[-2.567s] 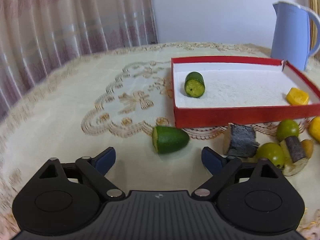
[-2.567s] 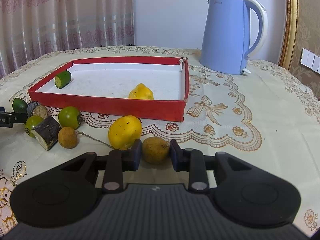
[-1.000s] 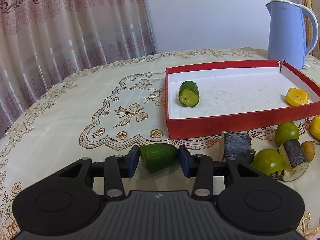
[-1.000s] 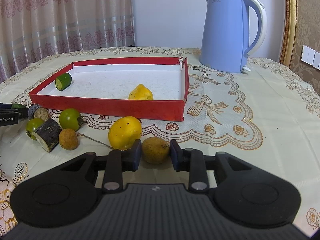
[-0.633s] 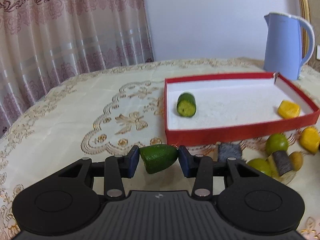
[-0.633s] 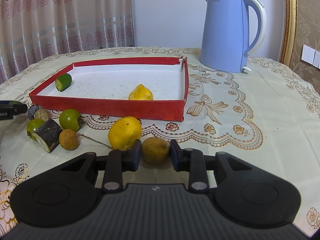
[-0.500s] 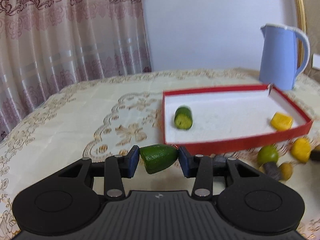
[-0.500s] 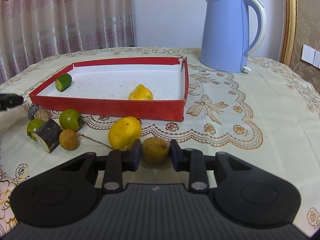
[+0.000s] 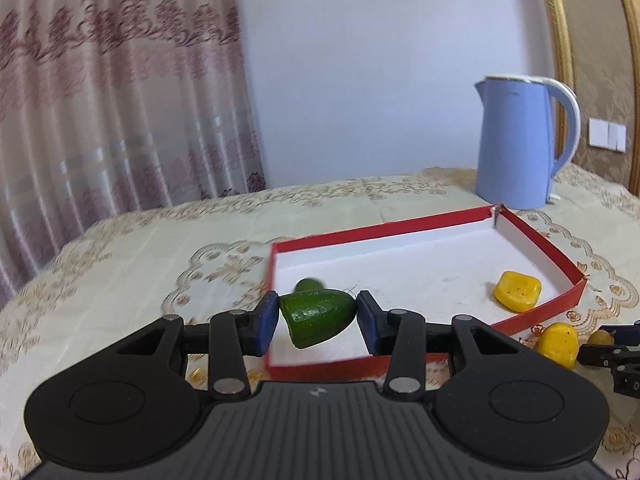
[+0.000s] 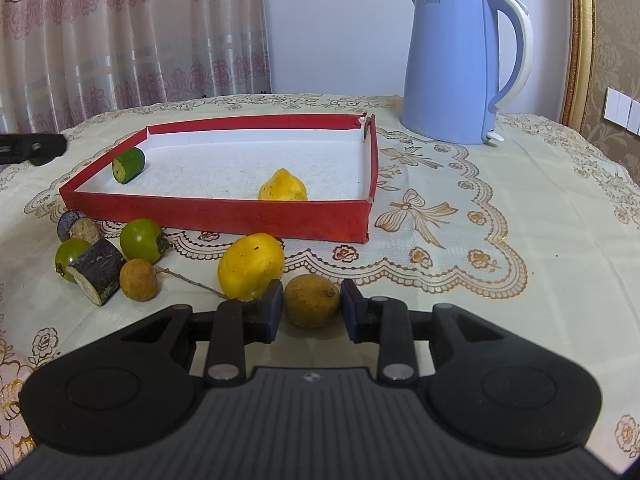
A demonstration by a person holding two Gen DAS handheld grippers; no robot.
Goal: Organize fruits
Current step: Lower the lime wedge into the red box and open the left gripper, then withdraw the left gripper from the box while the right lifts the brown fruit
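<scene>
Since the earlier frame, the left gripper [image 9: 318, 322] has been rising and is now carrying the green fruit piece [image 9: 320, 317] over the near-left corner of the red tray [image 9: 536, 240], long axis crosswise between the pads, apparently clear of the wall. A green slice [image 9: 306, 285] is lying just behind it.

Right wrist view: the right gripper [image 10: 312, 310] is clamping the brown fruit [image 10: 312, 300] on the table [image 10: 500, 248], with the yellow fruit [image 10: 251, 266] sitting just beside its left finger.

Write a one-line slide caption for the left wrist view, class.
Left gripper carries a green fruit piece over the red tray, which holds a yellow piece.
</scene>
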